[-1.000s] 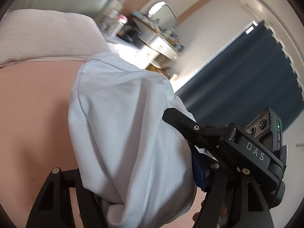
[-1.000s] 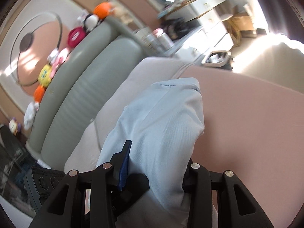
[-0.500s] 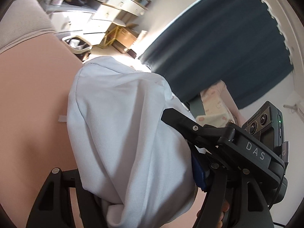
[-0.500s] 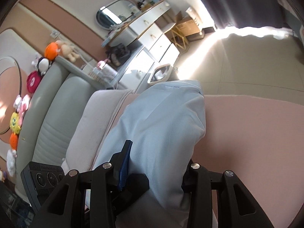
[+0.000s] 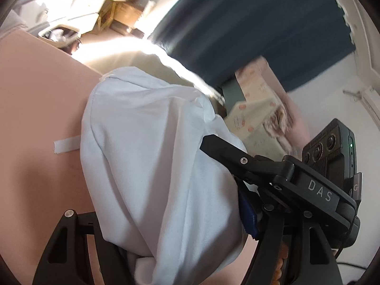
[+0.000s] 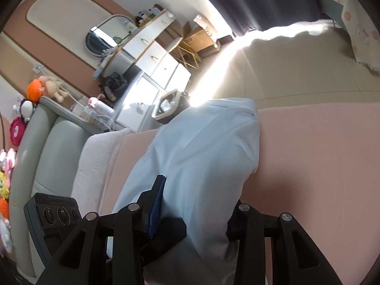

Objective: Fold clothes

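Left gripper [image 5: 166,242]: black two-finger tool, fingers closed on a bunched fold of the pale blue cotton garment [image 5: 147,166], which fills the gap between them.
Right gripper [image 6: 197,216]: same build, fingers likewise pinching that garment [image 6: 204,161] near its lower end.
Garment axis: in both views the cloth runs forward from the fingers, its free end draped ahead.
Nearer hand: I cannot tell; each holds its own edge.
Surface: pink bedsheet [image 6: 320,166] lies under and beyond the cloth; whether the cloth touches it is unclear.
Beyond: grey padded headboard [image 6: 40,156], white dresser [image 6: 152,54], dark blue curtain [image 5: 249,30].
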{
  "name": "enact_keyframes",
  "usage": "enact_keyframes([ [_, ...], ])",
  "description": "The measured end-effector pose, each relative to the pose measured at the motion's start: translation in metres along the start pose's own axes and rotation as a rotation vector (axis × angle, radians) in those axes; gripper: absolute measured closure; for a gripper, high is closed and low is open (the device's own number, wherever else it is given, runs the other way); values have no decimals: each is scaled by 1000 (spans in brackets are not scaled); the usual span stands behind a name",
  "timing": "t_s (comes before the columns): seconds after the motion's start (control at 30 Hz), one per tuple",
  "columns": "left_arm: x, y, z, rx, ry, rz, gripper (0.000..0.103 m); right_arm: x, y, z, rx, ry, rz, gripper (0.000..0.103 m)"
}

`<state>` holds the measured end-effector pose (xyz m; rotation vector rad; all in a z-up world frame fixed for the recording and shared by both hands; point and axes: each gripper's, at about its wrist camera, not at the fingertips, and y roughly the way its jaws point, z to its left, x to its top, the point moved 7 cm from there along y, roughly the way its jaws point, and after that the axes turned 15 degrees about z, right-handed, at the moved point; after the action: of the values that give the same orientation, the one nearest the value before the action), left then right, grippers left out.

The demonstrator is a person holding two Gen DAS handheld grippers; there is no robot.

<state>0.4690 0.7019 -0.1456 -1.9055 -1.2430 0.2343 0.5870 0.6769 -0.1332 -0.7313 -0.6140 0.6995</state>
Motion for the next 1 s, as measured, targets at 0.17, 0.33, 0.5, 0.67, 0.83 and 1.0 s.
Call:
enact_keyframes([
  [0.17, -16, 21, 23, 4, -9, 96, 32, -19, 31, -17, -13, 39, 66, 63],
  [0.33, -25, 24, 28, 39, -12, 132, 29, -34, 37, -20, -36, 24, 88, 61],
  [0.5, -28, 24, 24, 139, 5, 178, 23, -38, 35, -26, -79, 15, 120, 52],
  [0.67, -35, 20, 18, 253, 46, 199, 22, -44, 32, -31, -191, 2, 155, 27],
  [0.83, -44, 11, 17, 303, 54, 197, 22, -50, 22, -36, -321, -28, 162, 18],
  [1.0, -54, -6, 19, 359, 70, 188, 22, -53, 16, -35, -429, -90, 161, 16],
])
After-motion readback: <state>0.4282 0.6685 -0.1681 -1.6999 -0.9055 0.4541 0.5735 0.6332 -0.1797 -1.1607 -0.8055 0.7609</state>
